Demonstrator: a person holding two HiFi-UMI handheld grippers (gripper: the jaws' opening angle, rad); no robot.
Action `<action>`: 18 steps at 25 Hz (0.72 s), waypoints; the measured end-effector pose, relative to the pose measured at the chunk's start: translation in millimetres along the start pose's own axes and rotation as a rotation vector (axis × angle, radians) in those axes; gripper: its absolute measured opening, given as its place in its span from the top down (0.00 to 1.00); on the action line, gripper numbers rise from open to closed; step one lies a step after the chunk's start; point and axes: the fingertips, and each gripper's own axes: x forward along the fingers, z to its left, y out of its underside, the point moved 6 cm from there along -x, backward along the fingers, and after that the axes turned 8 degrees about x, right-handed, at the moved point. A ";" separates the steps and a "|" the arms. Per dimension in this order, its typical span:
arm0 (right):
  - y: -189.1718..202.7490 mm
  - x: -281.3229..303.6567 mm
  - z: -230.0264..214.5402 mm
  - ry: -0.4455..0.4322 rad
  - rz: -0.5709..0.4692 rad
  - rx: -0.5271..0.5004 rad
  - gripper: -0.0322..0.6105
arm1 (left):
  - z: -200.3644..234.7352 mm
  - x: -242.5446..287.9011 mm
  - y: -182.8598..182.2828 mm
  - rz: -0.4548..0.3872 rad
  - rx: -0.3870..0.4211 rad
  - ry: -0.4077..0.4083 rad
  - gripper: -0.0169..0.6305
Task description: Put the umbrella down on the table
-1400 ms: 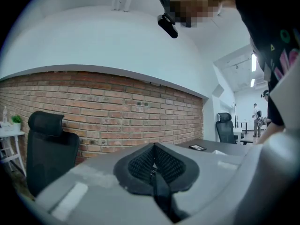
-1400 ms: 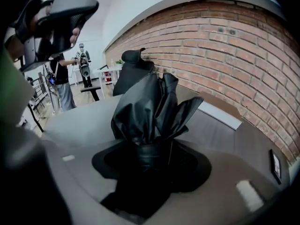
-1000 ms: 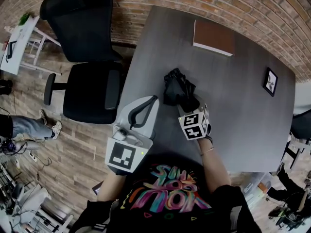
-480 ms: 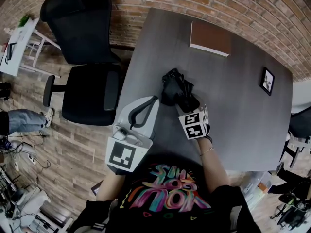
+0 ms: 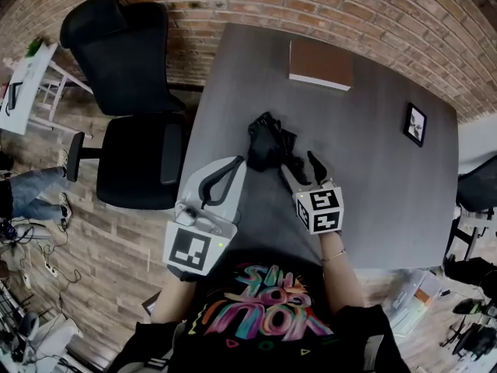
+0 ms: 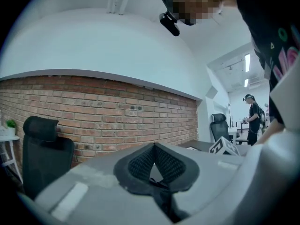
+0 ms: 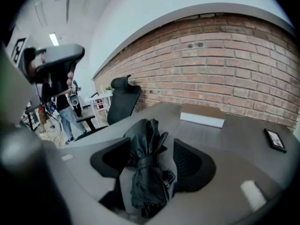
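Right gripper [image 5: 301,169]: jaws spread wide and have just been opening. The umbrella [image 5: 268,142] sits in the gap between them, with a clear gap at each pad, so no pinch. It's black, folded and strapped, and lies flat on the table [image 5: 373,177] on the left-centre part, long axis running away from the gripper. Its near end is level with the jaw tips; can't tell if it touches them.

Left gripper [image 5: 237,165]: jaws pressed together at the tips, nothing in them. It's just beside the umbrella, over the table's left edge.

Room to move:
- Left edge is close, with the office chair [image 5: 140,162] right up against it.
- Bare tabletop to the right of the umbrella as far as the small frame [image 5: 415,123] near the right edge.
- Bare strip between the umbrella and the brown book [image 5: 320,63] at the far edge, then the brick wall [image 5: 349,6].

Hard to see:
- Umbrella's near end is swallowed by the gripper body in the right gripper view.
- Table's near edge is under the operator's torso.
- A bystander's legs [image 5: 31,193] are cut off at the left frame edge.
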 end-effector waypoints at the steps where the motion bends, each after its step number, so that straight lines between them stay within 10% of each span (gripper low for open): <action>1: -6.0 -6.9 0.0 -0.008 -0.025 0.014 0.53 | -1.7 -0.4 -0.9 -0.001 0.003 0.005 0.98; 18: -82.4 -104.6 29.6 -0.159 -0.309 -0.060 0.73 | -19.1 3.8 -16.5 -0.029 0.033 0.072 0.98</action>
